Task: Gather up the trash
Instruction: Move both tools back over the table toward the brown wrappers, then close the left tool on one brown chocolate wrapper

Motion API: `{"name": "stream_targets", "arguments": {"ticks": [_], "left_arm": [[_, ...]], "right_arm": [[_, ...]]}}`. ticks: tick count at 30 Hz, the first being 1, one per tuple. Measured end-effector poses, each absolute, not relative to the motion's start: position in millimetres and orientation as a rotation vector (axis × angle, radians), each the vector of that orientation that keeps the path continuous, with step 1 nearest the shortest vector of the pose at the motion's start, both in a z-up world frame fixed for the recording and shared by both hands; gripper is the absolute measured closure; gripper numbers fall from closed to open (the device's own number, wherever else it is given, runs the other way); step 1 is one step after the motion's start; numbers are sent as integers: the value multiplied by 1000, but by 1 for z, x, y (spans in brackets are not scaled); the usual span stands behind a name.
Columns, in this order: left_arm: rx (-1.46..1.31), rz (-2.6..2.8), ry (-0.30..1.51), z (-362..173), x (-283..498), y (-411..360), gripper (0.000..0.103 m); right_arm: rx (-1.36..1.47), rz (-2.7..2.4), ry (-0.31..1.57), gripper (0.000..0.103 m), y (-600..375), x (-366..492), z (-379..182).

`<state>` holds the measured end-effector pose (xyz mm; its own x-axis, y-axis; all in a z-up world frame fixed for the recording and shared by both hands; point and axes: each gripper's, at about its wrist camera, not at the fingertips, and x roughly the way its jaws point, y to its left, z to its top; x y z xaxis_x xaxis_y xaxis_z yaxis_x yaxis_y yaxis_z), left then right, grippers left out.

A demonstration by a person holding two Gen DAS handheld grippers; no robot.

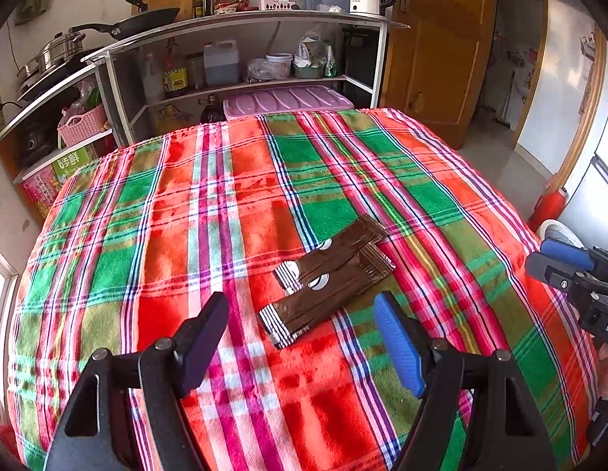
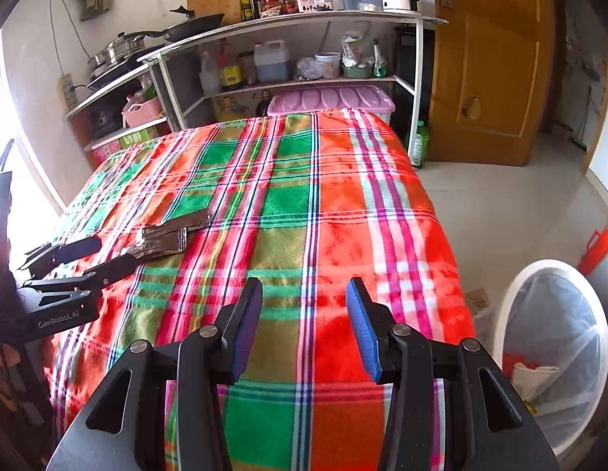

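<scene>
1. Looking past my right gripper, I see the white waste bin on the floor off the table's right edge, lined with a clear bag; a red scrap and pale crumpled paper lie in it.
2. A pink lidded storage box sits just beyond the table's far edge, under the shelf unit crowded with bottles, jars and a kettle.
3. The plaid-covered table carries two brown snack wrappers, overlapping, toward its near right part.
4. My left gripper hangs released just short of those wrappers, its jaws wide apart with nothing between them.
5. My right gripper is also released and empty over bare cloth near the right edge; nothing stands between either gripper and the wrappers.
</scene>
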<state>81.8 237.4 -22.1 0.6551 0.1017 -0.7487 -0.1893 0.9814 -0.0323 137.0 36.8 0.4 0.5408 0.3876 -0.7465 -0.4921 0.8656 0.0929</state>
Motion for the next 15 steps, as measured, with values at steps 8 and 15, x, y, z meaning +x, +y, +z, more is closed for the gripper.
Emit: {"name": "stream_targets", "arguments": {"ticks": [8,15], "left_arm": [[-154,51,898,-33,84,234,25],[-145,-24,897,-25,76,221,25]], "right_arm": [[-136,518,862,57,46,144,-2],[-103,503,878,57,39,149,-6]]}}
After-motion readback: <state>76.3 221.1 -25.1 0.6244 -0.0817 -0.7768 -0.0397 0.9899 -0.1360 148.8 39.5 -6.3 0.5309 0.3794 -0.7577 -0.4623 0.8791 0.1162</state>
